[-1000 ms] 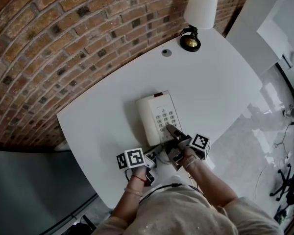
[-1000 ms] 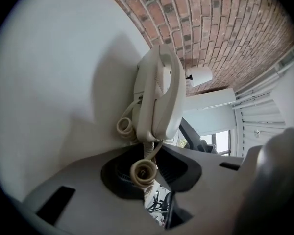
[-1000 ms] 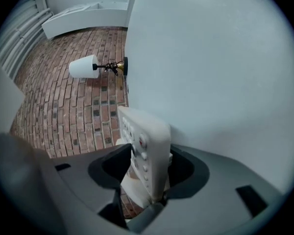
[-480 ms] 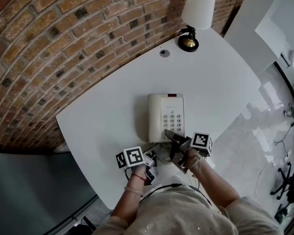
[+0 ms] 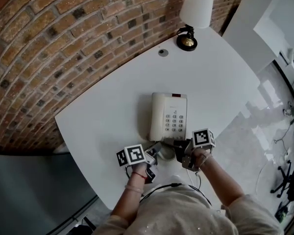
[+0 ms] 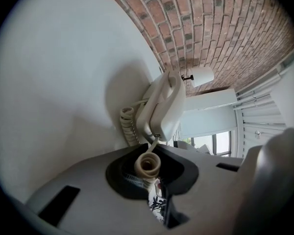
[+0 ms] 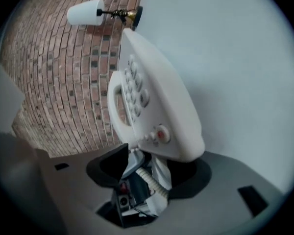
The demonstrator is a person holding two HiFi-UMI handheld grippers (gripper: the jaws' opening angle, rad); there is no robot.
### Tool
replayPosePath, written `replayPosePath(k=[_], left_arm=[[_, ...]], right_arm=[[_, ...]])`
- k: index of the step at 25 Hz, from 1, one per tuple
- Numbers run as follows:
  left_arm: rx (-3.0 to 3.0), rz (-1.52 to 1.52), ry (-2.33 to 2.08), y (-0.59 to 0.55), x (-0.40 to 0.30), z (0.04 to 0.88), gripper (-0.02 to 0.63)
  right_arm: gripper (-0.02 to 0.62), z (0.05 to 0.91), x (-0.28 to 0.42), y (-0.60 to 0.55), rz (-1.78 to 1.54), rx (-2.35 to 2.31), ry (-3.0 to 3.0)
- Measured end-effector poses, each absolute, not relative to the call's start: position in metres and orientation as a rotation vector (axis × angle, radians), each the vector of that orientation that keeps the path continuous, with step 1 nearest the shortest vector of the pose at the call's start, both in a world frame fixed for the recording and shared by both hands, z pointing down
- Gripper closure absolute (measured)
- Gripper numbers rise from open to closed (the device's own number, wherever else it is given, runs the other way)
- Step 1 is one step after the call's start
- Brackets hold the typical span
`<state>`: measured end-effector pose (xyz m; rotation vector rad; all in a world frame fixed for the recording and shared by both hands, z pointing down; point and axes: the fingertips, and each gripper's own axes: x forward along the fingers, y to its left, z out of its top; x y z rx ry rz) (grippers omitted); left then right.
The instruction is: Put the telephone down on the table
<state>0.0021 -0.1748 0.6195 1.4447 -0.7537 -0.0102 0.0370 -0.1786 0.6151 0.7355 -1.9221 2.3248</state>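
telephone now squarer, right hand-held gripper downtilted, jaws just opening wide around its edge, left hand-held gripper pinching cord

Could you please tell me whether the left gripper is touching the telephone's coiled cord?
Touching. The left gripper view shows the coiled cord caught between the shut jaws of the left gripper, its coil sitting right at their tips.

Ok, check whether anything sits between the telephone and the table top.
Nothing visible does: the telephone already rests on the bare white table, and its coiled cord comes off its near end.
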Motion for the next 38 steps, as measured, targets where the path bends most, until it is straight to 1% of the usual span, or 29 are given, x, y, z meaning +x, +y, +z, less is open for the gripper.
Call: replayPosePath(k=[2, 4, 5, 9, 14, 17, 18, 19, 21, 24, 27, 31, 38], left_arm=[[1.441, -0.017, -0.752, -0.177, 0.002, 0.62, 0.581], [1.443, -0.021, -0.741, -0.178, 0.004, 0.619, 0.581], [1.445, -0.016, -0.737, -0.178, 0.005, 0.619, 0.581], [1.445, 0.018, -0.743, -0.177, 0.005, 0.621, 0.581], [1.452, 0.073, -0.74, -0.174, 0.005, 0.622, 0.58], [1.458, 0.097, -0.74, -0.169, 0.003, 0.621, 0.578], [1.464, 0.106, -0.737, -0.167, 0.003, 0.621, 0.57], [1.472, 0.111, -0.73, -0.165, 0.003, 0.619, 0.545], [1.489, 0.105, -0.711, -0.161, 0.003, 0.616, 0.459], [1.526, 0.099, -0.727, -0.158, -0.002, 0.612, 0.42], [1.61, 0.166, -0.794, -0.155, -0.012, 0.612, 0.41], [1.746, 0.306, -0.897, -0.154, -0.03, 0.611, 0.41], [1.969, 0.548, -1.036, -0.156, -0.056, 0.602, 0.411]], right_arm=[[0.355, 0.615, 0.033, -0.17, 2.224, 0.676, -1.943], [0.384, 0.619, 0.036, -0.168, 2.161, 0.692, -1.952], [0.408, 0.621, 0.038, -0.169, 2.155, 0.707, -1.95], [0.43, 0.624, 0.041, -0.17, 2.156, 0.726, -1.945], [0.485, 0.627, 0.045, -0.167, 2.132, 0.76, -1.957], [0.502, 0.627, 0.045, -0.164, 2.127, 0.779, -1.966], [0.505, 0.626, 0.045, -0.164, 2.124, 0.787, -1.971], [0.511, 0.626, 0.046, -0.163, 2.119, 0.799, -1.98], [0.53, 0.625, 0.049, -0.163, 2.097, 0.836, -2.007], [0.545, 0.624, 0.055, -0.162, 2.028, 0.918, -2.059], [0.569, 0.62, 0.059, -0.16, 1.948, 0.995, -2.11], [0.586, 0.609, 0.061, -0.16, 1.874, 1.06, -2.182], [0.589, 0.584, 0.069, -0.159, 1.665, 1.187, -2.298]])
